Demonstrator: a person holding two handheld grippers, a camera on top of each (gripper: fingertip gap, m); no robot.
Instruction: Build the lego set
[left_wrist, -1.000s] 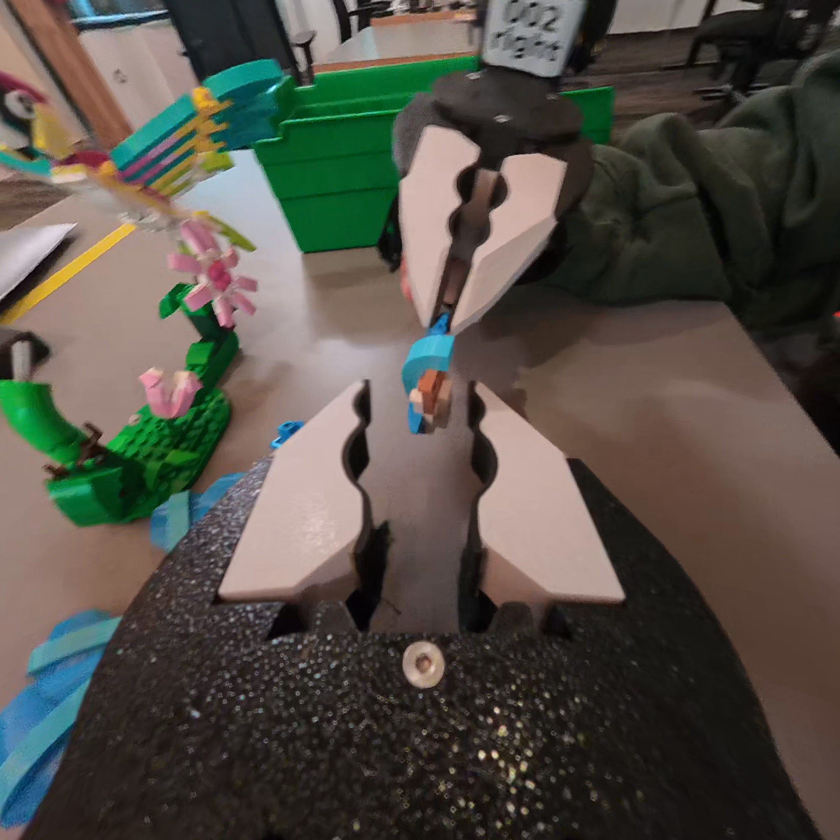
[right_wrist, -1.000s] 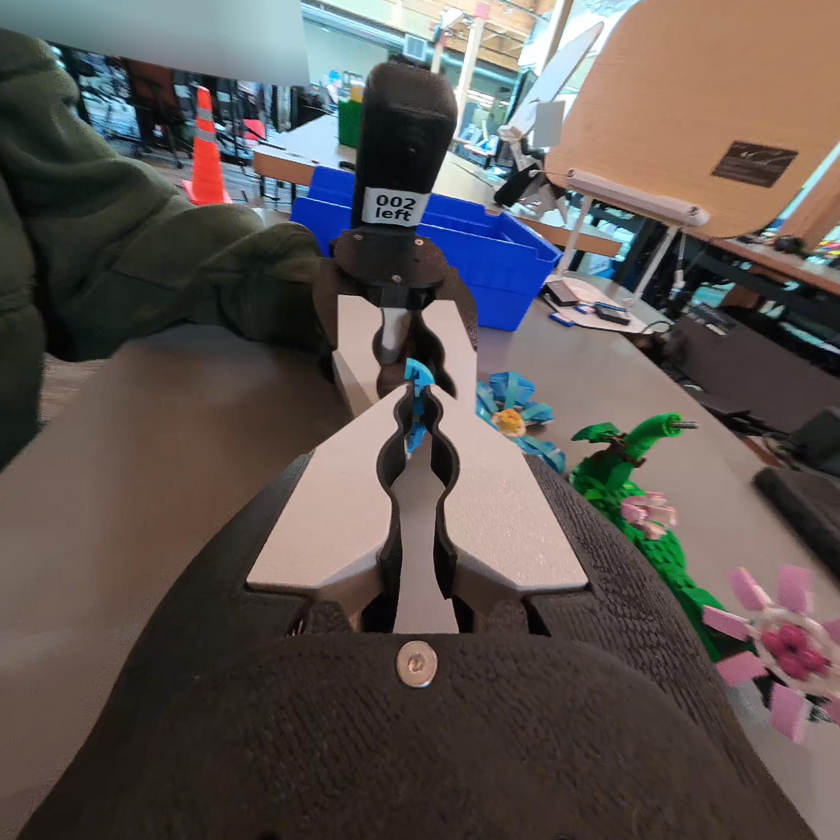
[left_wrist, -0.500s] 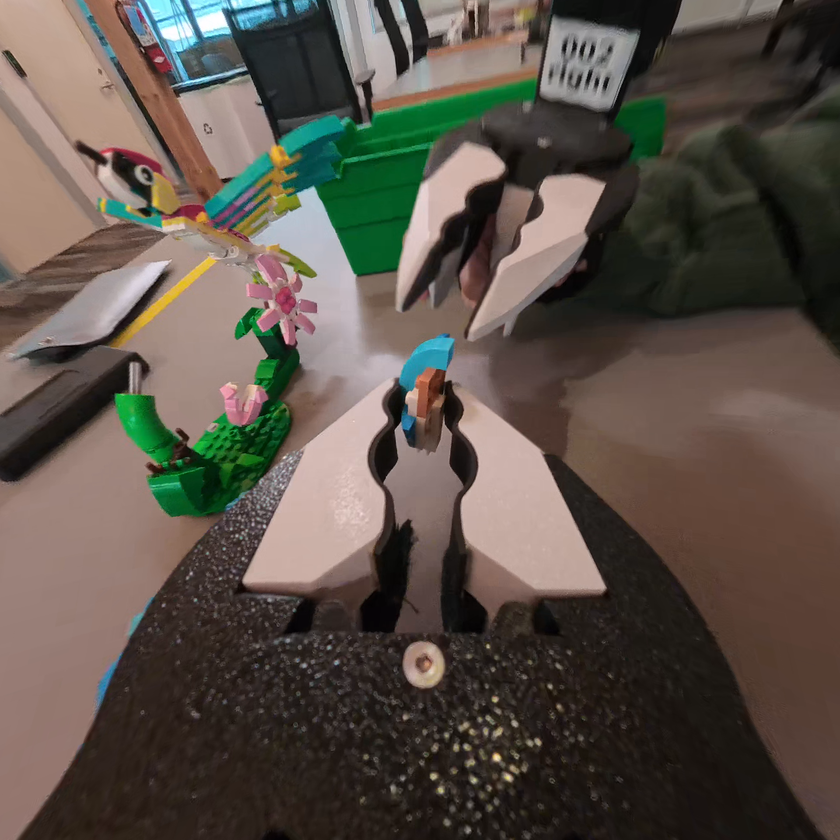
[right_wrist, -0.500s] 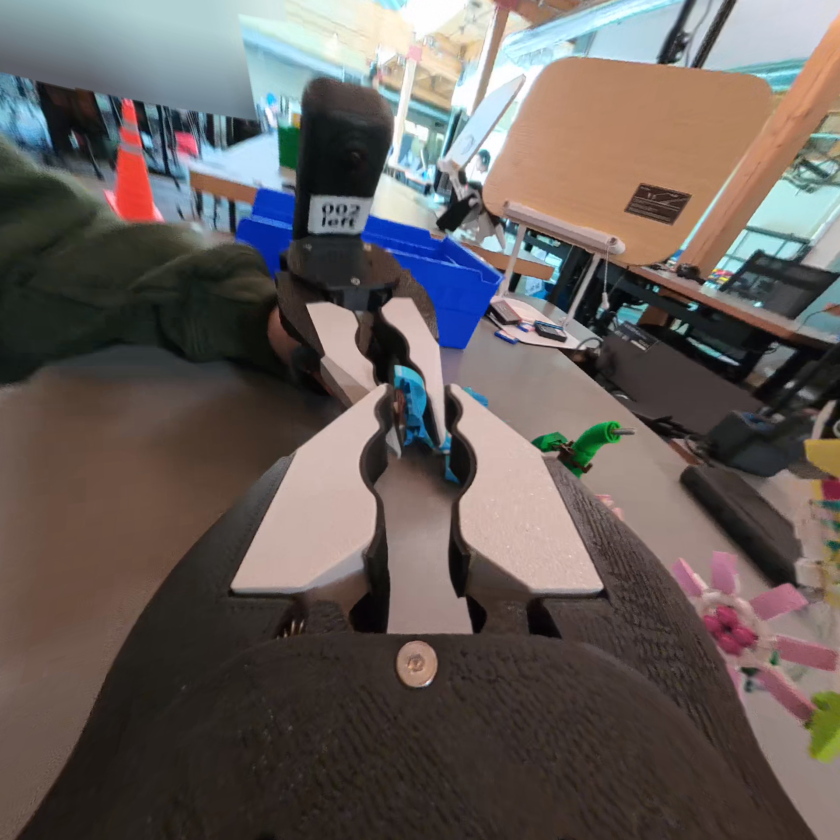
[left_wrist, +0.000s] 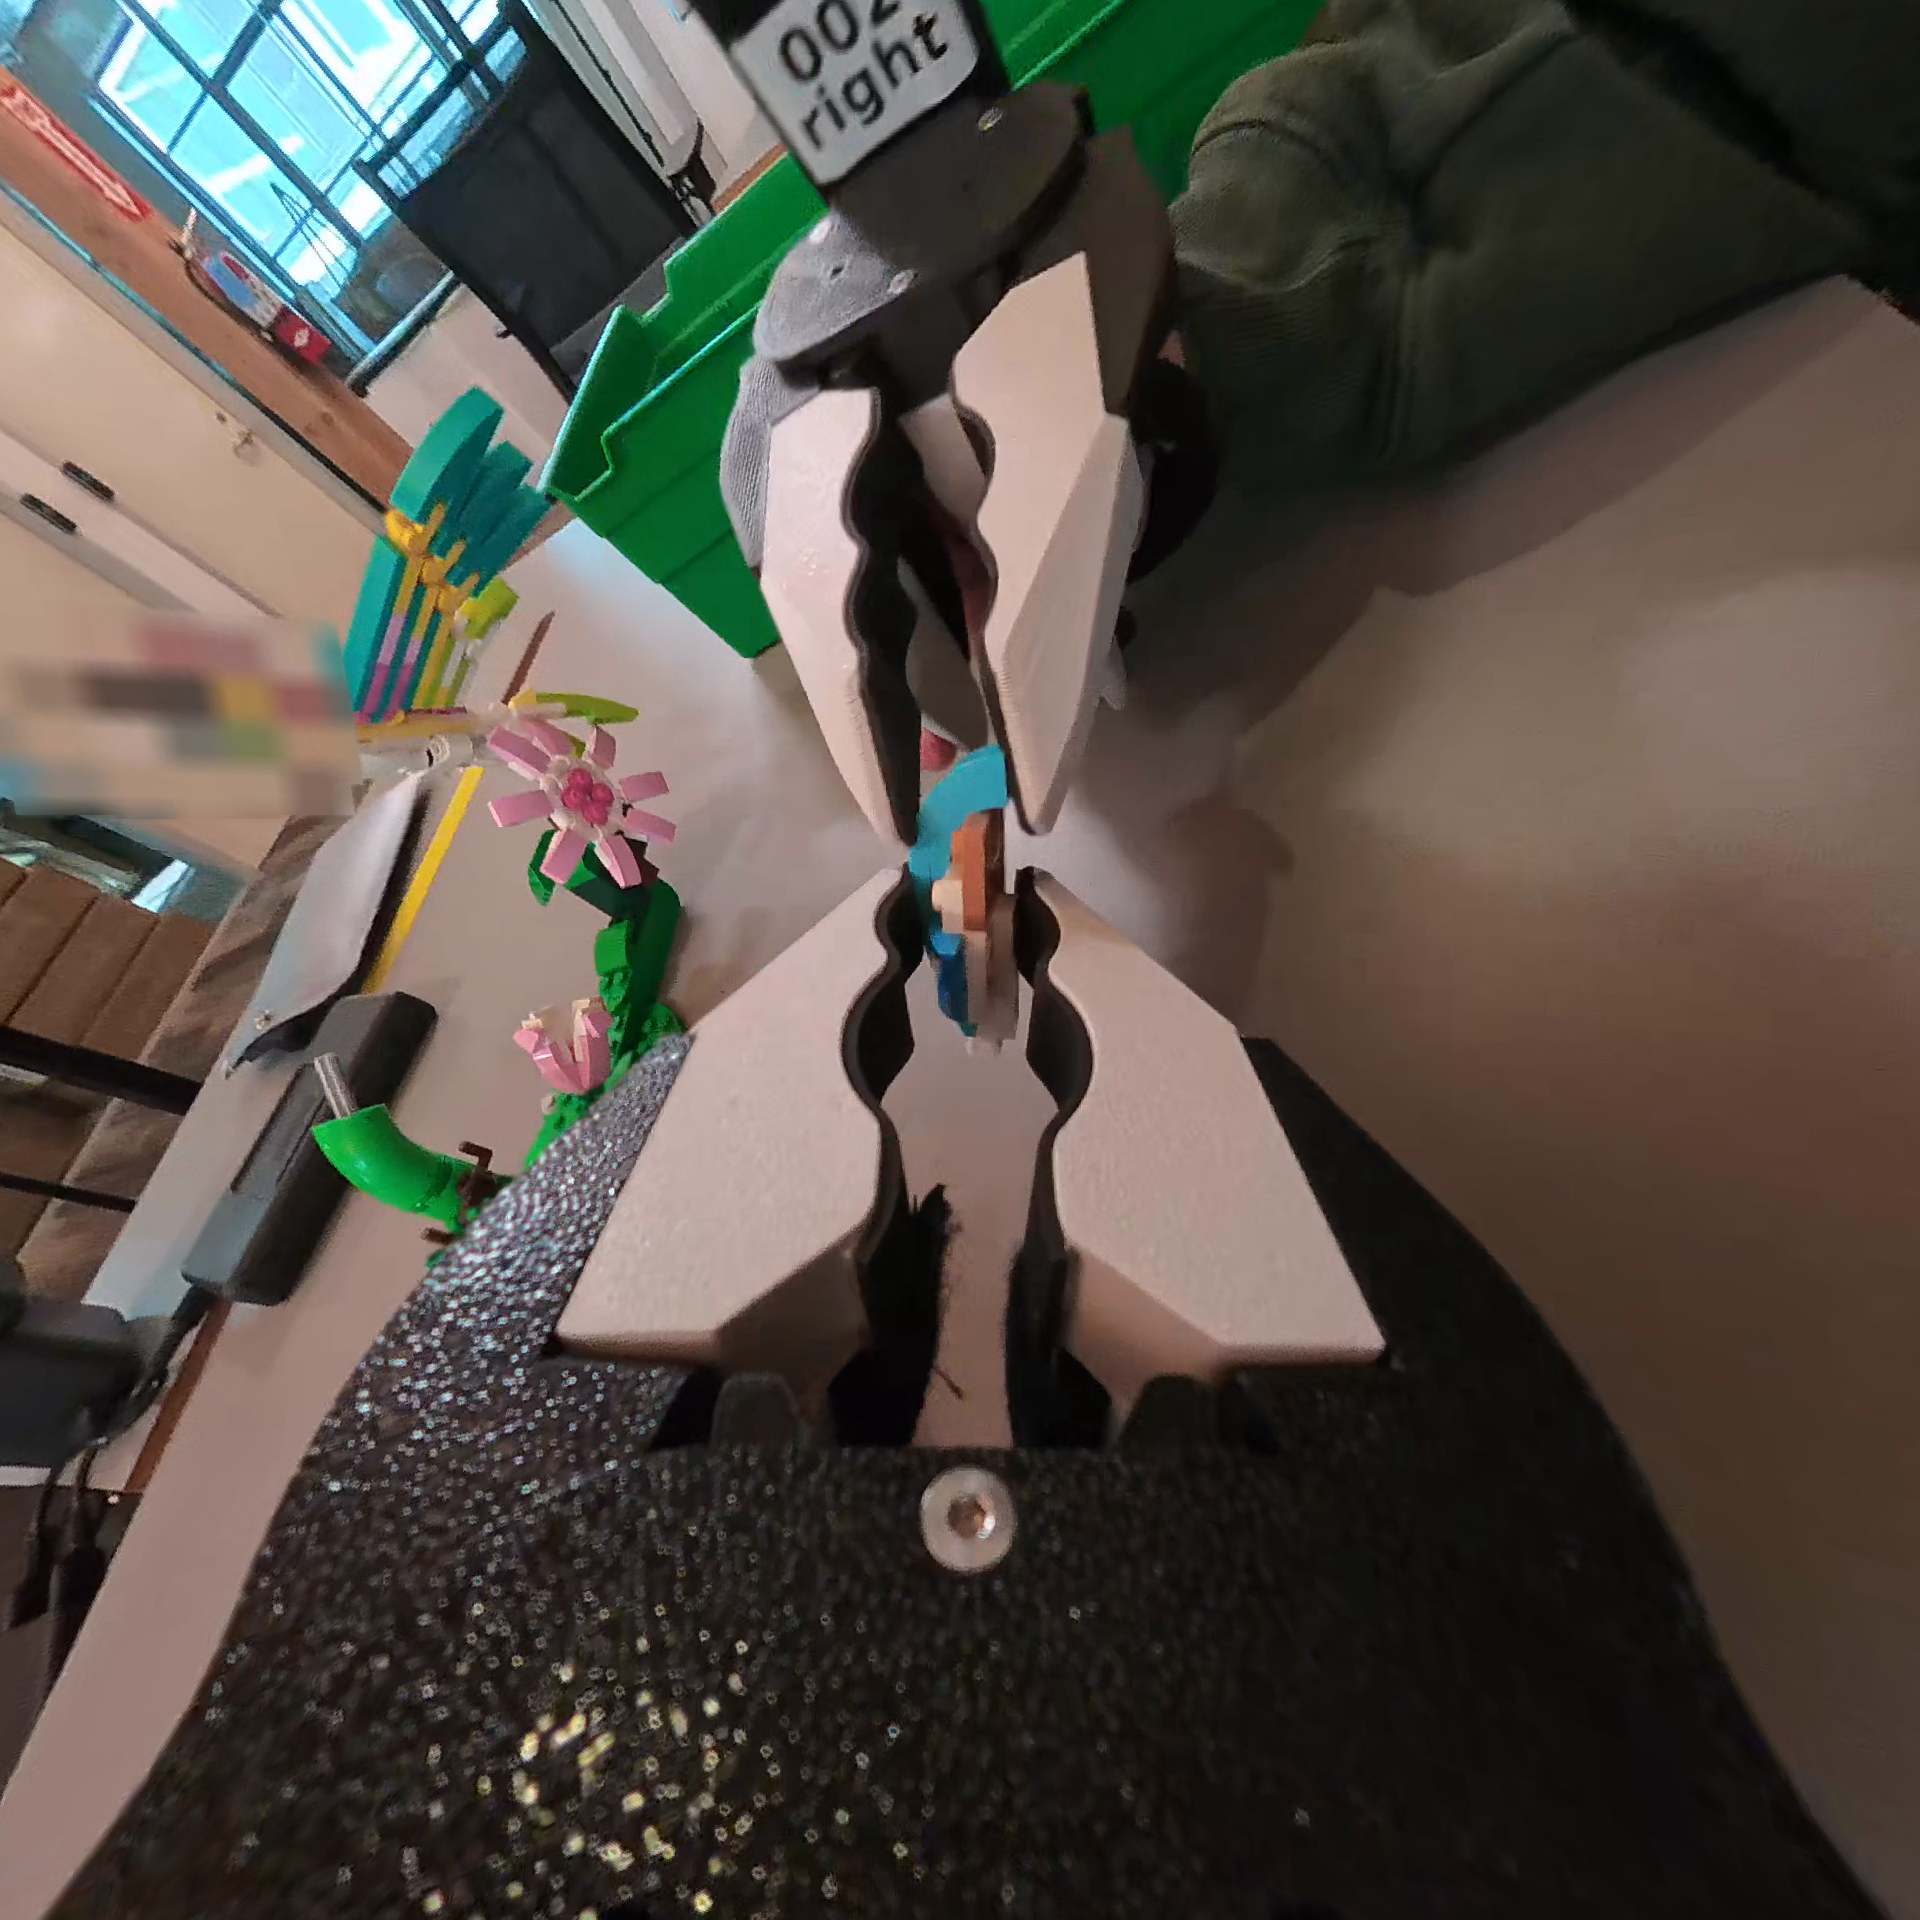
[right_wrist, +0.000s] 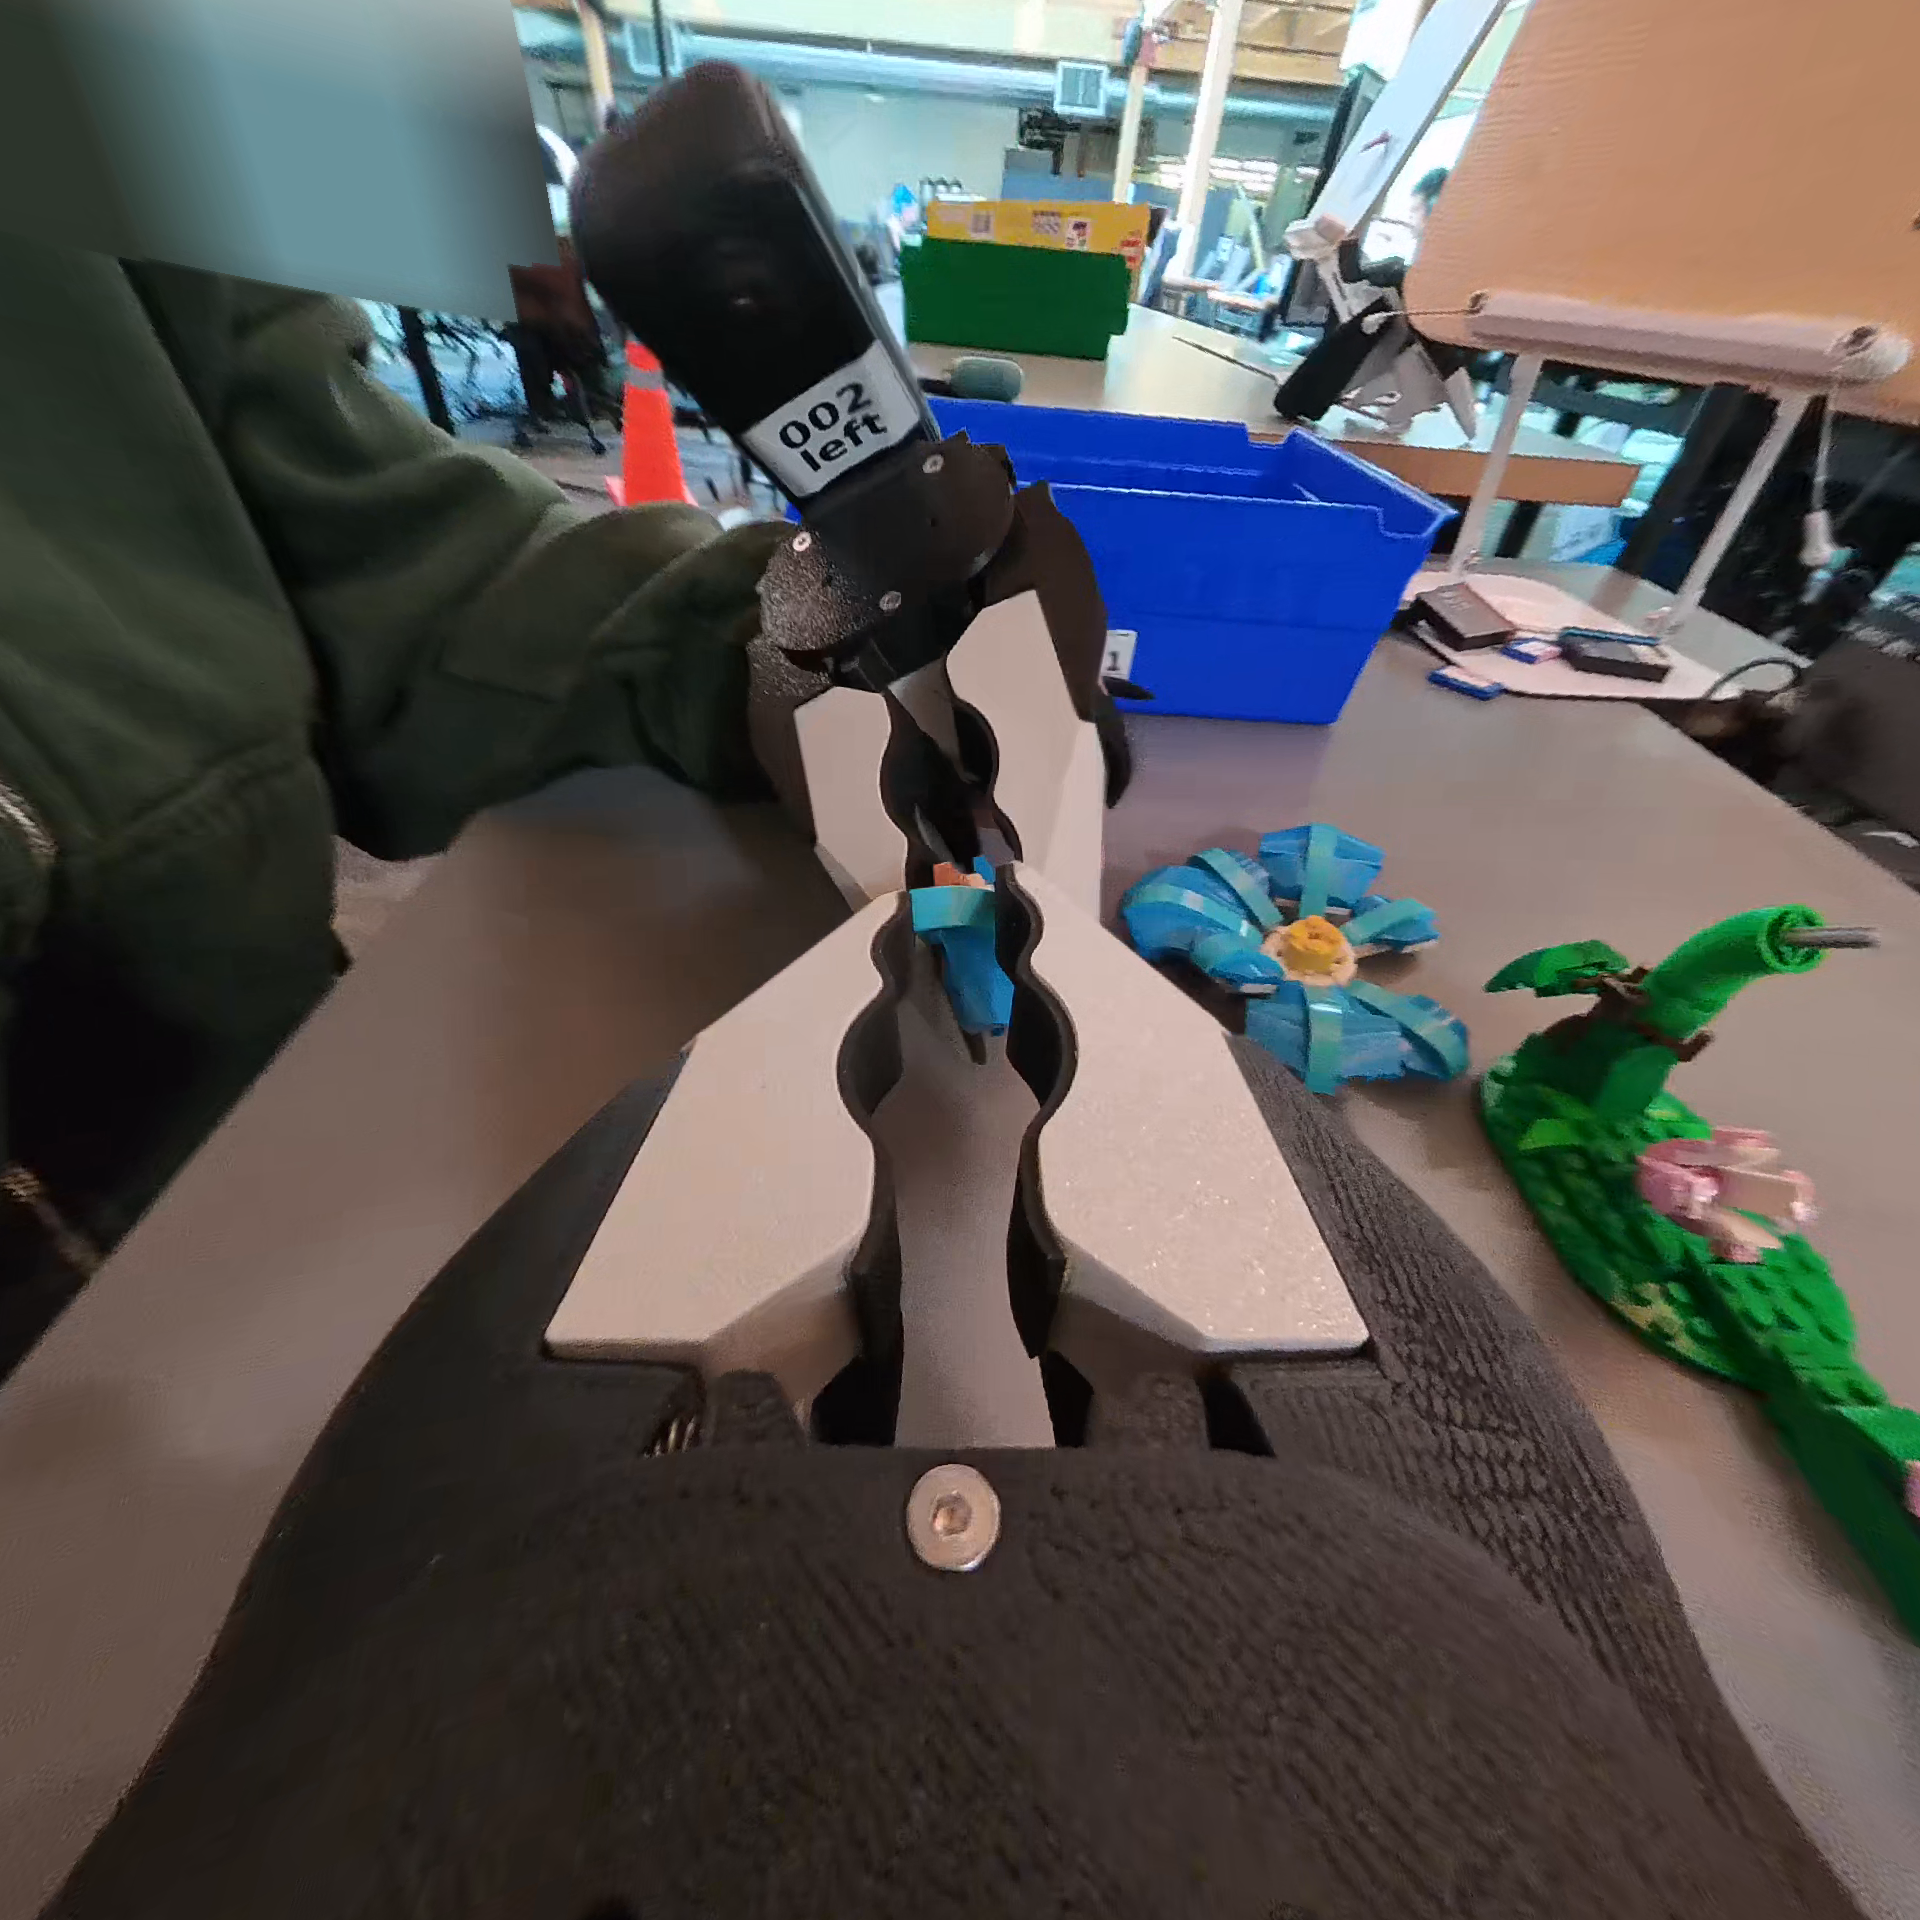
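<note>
A small brick piece (left_wrist: 977, 883), blue with a brown and white part, is held in the air above the grey table between the two grippers, which meet tip to tip. My left gripper (left_wrist: 964, 888) is shut on its brown and white end. My right gripper (left_wrist: 961, 826) comes from the opposite side, and its tips close on the curved blue end. In the right wrist view the blue part of the piece (right_wrist: 971, 971) sits between the tips of my right gripper (right_wrist: 954, 896). My left gripper (right_wrist: 956, 857) stands just behind it, its tips partly hidden.
On the table lie a blue brick flower (right_wrist: 1304, 951) and a green brick plant base (right_wrist: 1662, 1195) with pink flowers (left_wrist: 582, 800). A teal brick model (left_wrist: 447, 561) and a green bin (left_wrist: 665, 457) stand farther off, as does a blue bin (right_wrist: 1195, 561). A person's green sleeve (right_wrist: 312, 582) lies behind the left gripper. My two grippers' fingertips are within a few centimetres of each other. Both grippers' tips are roughly 15 centimeters from the blue brick flower (right_wrist: 1304, 951).
A second ago the right gripper held the piece and the left was open. The left then shut on it and the right let go. The right has now closed on the blue end again.
</note>
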